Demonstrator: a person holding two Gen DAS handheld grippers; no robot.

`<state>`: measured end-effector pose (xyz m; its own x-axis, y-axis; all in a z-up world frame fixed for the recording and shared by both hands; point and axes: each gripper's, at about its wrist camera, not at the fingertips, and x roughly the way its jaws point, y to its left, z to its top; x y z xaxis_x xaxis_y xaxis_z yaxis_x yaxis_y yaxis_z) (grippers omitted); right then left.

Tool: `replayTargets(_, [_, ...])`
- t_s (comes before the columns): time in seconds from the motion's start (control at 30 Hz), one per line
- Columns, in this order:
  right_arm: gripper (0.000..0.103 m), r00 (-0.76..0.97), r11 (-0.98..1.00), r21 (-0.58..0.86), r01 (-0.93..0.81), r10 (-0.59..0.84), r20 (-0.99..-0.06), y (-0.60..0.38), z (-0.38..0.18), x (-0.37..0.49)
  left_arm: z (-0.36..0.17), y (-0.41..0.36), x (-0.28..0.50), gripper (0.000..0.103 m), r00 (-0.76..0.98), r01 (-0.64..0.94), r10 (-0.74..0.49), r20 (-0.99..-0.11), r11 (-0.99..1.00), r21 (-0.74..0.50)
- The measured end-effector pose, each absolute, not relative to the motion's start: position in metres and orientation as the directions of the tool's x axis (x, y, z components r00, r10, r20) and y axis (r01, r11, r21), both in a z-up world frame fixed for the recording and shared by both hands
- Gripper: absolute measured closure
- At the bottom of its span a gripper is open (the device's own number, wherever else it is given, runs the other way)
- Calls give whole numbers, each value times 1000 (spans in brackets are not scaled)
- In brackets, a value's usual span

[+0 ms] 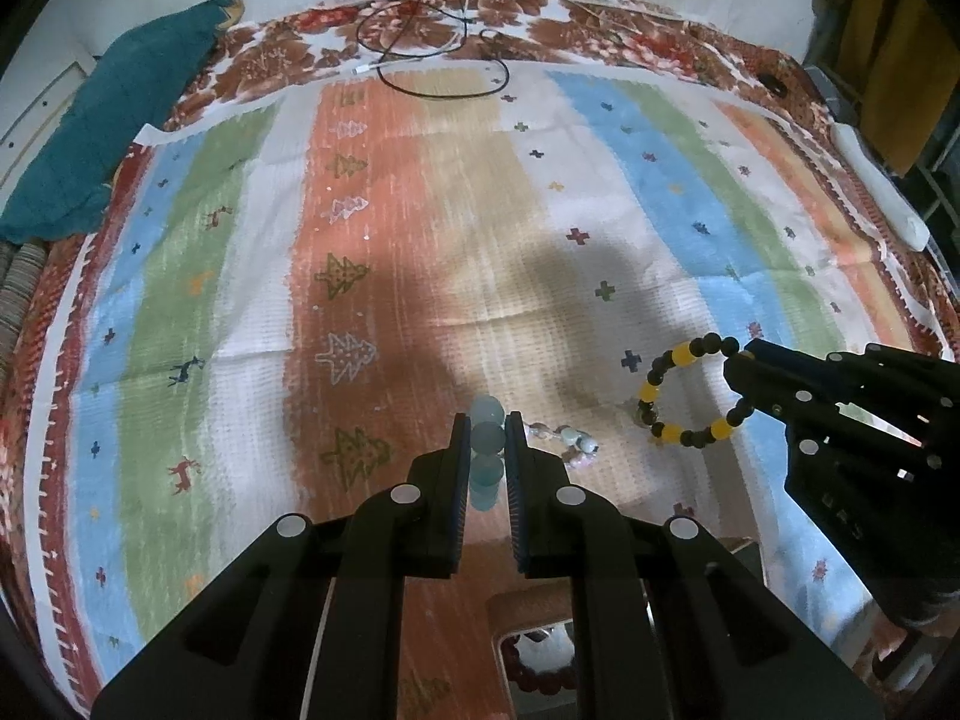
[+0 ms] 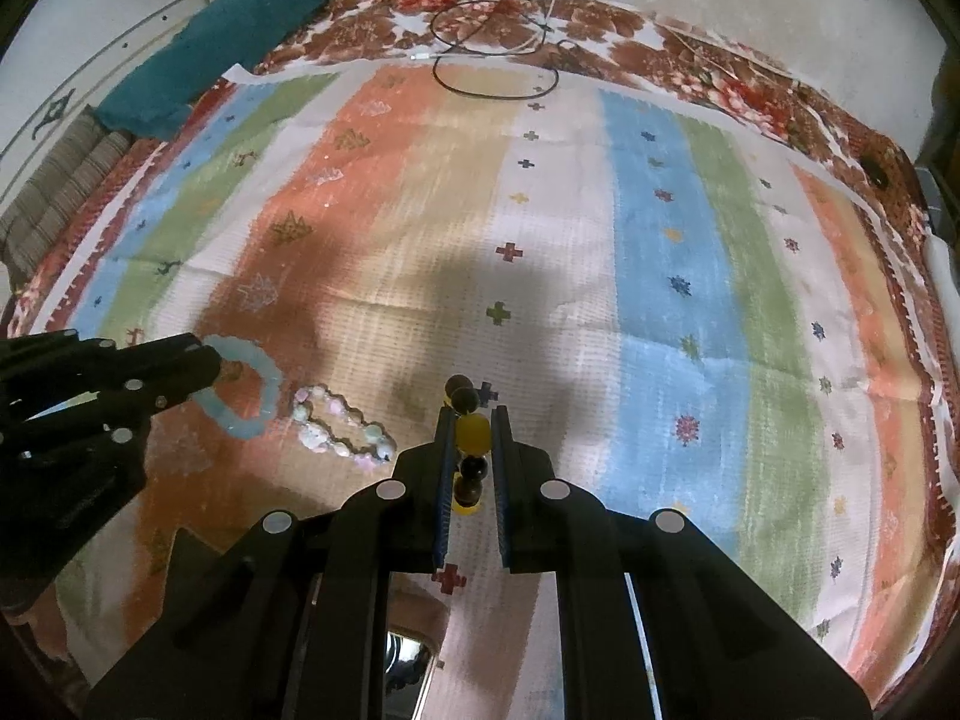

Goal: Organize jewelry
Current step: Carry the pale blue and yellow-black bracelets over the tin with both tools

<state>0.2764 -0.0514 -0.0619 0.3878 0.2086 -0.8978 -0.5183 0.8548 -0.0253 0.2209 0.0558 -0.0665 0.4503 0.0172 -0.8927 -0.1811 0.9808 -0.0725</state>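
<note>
My left gripper (image 1: 487, 427) is shut on a pale blue bead bracelet (image 1: 487, 441), seen edge-on between its pads; in the right wrist view that bracelet (image 2: 255, 384) hangs as a ring from the left gripper (image 2: 217, 371). My right gripper (image 2: 469, 414) is shut on a black-and-yellow bead bracelet (image 2: 471, 435); in the left wrist view this bracelet (image 1: 666, 387) hangs as a ring from the right gripper (image 1: 737, 360). A pastel pink-and-white bracelet (image 2: 342, 429) lies on the striped cloth (image 2: 678, 312) between the two grippers, also visible as a short stretch of pastel bracelet (image 1: 570, 441) beside my left fingers.
A small box with a mirror (image 1: 540, 645) holding a dark red bead bracelet (image 1: 540, 681) sits below my left gripper. Black cables (image 1: 444, 42) lie at the far edge. A teal cloth (image 1: 114, 120) lies far left, a white roll (image 1: 882, 186) far right.
</note>
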Motion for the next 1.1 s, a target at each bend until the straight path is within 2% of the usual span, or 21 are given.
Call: replayTargets(1.1, [90,428,844,55,-533,325,-843,-68,-21,229,-31,34,171,92,529,-155,-6,-849,983,-103])
